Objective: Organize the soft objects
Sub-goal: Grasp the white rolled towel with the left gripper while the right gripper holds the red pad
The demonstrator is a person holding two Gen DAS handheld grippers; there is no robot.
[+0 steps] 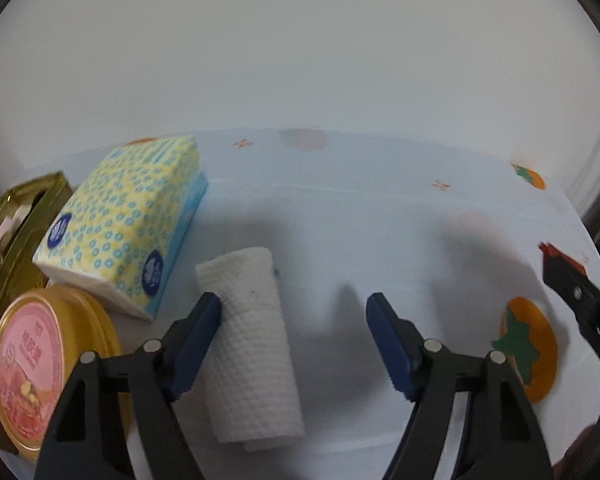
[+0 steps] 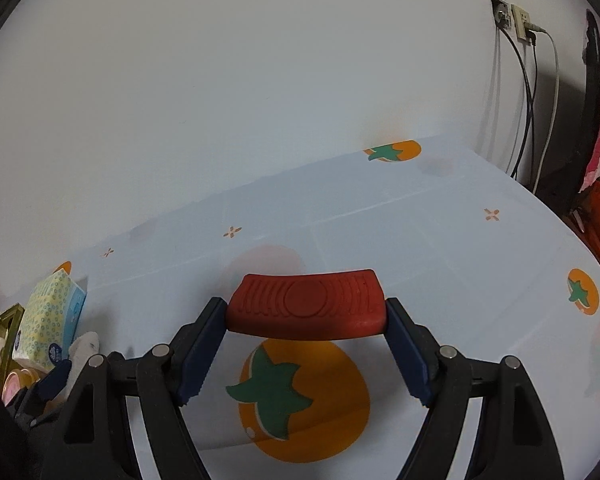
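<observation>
A round pink-lidded tin with a gold rim sits nearest, at the left edge of the table, with the corner of a gold box behind it. Between them and the centre lies a pack of tissues in yellow wrap dotted with blue rings, angled toward the wall. Just beside the pack's near corner, a rolled white cloth lies lengthwise on the pale blue tablecloth, which is printed with orange persimmons and small flowers.

The left gripper hangs over the cloth with its jaws spread apart; the left blue pad sits against the side of the roll, while the right one stands well clear of it over bare tablecloth. Nothing is clamped.

Toward the table's right edge, the right gripper holds a red ribbed pad by its two ends, both jaws pressed against it, above a large persimmon print.

Farthest back, a plain white wall rises behind the table's far edge, with a socket and hanging cables near the far right corner.
</observation>
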